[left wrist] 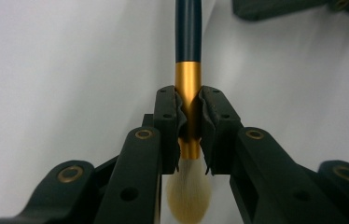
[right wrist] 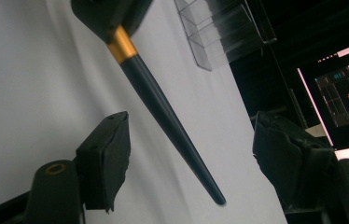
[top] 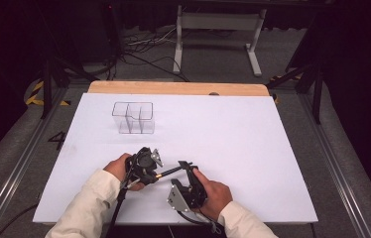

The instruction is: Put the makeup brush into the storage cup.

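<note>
Left gripper view gives the brush (left wrist: 187, 93) clamped at its gold band, bristles toward the camera and dark handle pointing away. In the high view the left gripper (top: 154, 161) holds it just above the white sheet (top: 253, 148), near the front edge, with the handle reaching right toward the right gripper (top: 187, 166). The right gripper's jaws stand apart around the handle tip without touching it. For a clean handover, I think they should close squarely on the handle before the left lets go. The clear organizer (top: 133, 118) waits far left.

Brush (left wrist: 187, 93) handle cut by top edge, bristle tip by bottom edge
</note>
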Tool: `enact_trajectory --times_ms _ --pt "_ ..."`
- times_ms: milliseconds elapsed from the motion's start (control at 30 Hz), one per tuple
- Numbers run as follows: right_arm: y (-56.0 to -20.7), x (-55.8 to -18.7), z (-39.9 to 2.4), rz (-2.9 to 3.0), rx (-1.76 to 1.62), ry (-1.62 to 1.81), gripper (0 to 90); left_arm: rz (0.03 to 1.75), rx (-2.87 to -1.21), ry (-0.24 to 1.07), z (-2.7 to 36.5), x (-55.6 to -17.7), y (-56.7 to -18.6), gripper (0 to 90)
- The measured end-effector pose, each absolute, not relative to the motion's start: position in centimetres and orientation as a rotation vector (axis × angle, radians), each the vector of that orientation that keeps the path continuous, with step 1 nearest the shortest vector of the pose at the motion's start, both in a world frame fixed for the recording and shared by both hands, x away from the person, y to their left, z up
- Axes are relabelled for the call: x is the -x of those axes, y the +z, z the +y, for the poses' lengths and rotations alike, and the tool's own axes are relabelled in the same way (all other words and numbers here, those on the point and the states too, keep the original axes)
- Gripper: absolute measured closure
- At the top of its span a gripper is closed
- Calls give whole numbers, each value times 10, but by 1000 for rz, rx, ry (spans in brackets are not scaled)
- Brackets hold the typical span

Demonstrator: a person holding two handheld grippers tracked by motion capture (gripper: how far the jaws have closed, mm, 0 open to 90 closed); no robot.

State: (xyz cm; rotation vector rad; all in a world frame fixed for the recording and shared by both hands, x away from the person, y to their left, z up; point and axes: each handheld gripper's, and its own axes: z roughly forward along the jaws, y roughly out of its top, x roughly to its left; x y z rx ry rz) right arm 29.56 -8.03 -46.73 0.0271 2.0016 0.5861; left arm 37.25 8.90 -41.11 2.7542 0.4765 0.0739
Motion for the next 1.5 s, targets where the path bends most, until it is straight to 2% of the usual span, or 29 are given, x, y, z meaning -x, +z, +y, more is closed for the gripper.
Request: enact_trajectory --times_ms 300,333,400,433,467,600,900,1000,1067,1267,1500 --pt "-479 -285 -51 1954 97 472 567 435 -2763 101 84 -364 -405 776" --pt "-479 -285 -51 1954 97 472 567 435 -2763 101 84 -364 -405 776" --pt "-482 -282 -46 1962 144 430 671 406 -2780 101 81 -362 -403 776" --pt "-482 -282 -46 1962 144 430 671 406 -2780 101 81 -362 -403 775" --pt "-482 -280 -45 1964 139 425 744 410 -2778 92 80 -361 -403 775" --pt "-484 -279 -42 1979 157 390 785 407 -2780 99 79 -359 -403 774" --pt "-484 -279 -43 1977 160 363 788 406 -2740 107 80 -359 -402 768" --pt "-484 -281 -46 1987 141 355 789 435 -2667 163 85 -358 -397 592" --pt "-481 -284 -50 1993 142 342 789 407 -2631 195 92 -354 -392 592" --pt "-471 -291 -64 1992 54 382 789 372 -2459 368 114 -340 -376 322" --pt "-459 -303 -86 1994 -82 475 788 439 -2264 477 150 -331 -379 148"
